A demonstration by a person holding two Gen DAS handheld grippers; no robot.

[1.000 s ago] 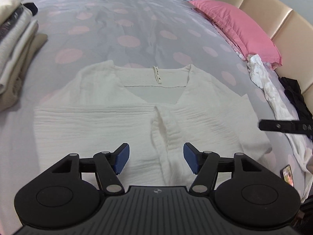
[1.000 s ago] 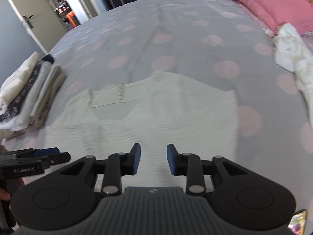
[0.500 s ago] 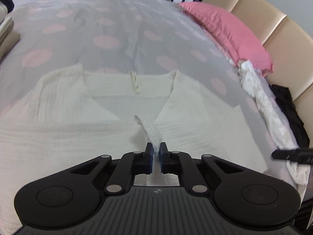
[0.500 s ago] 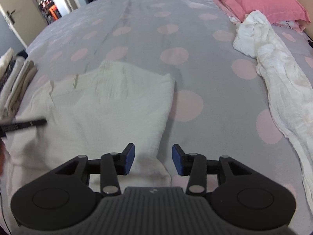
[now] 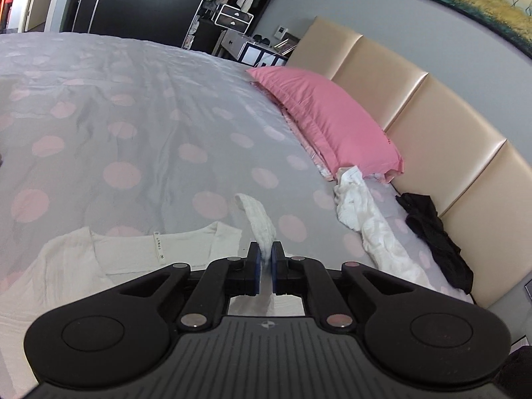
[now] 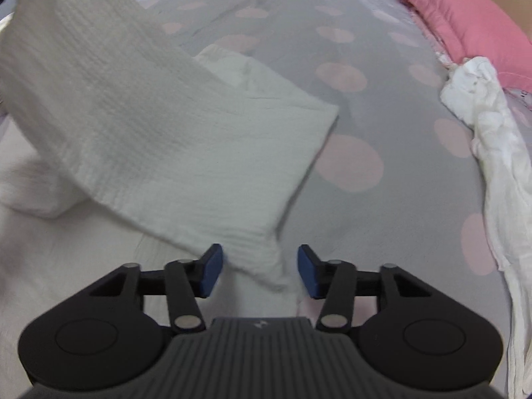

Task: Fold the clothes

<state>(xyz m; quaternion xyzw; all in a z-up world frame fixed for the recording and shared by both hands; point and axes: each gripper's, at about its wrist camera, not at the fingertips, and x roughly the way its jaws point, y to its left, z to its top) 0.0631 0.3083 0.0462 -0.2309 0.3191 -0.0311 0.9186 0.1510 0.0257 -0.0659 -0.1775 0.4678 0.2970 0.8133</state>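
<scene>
A white crinkled top [image 5: 99,266] lies flat on the grey bedspread with pink dots [image 5: 139,126], its collar label facing up. My left gripper [image 5: 265,259] is shut on the top's front edge, and a strip of that fabric [image 5: 257,219] stands up past the pads. In the right wrist view the lifted front panel [image 6: 133,116] slants from the upper left down to my right gripper [image 6: 259,267]. Its lower corner hangs between the blue pads [image 6: 307,271]. Those jaws are closing, and a gap still shows on both sides of the cloth.
A pink pillow [image 5: 326,119] leans on the beige padded headboard [image 5: 432,139]. A crumpled white garment [image 6: 492,153] and a black one [image 5: 432,232] lie along the bed's right side. A dark wardrobe [image 5: 139,6] and shelves stand beyond the bed.
My left gripper closed on the top's front edge and rose, pulling the panel off the bed. My right gripper came down to the panel's lower right corner, with its jaws now around it.
</scene>
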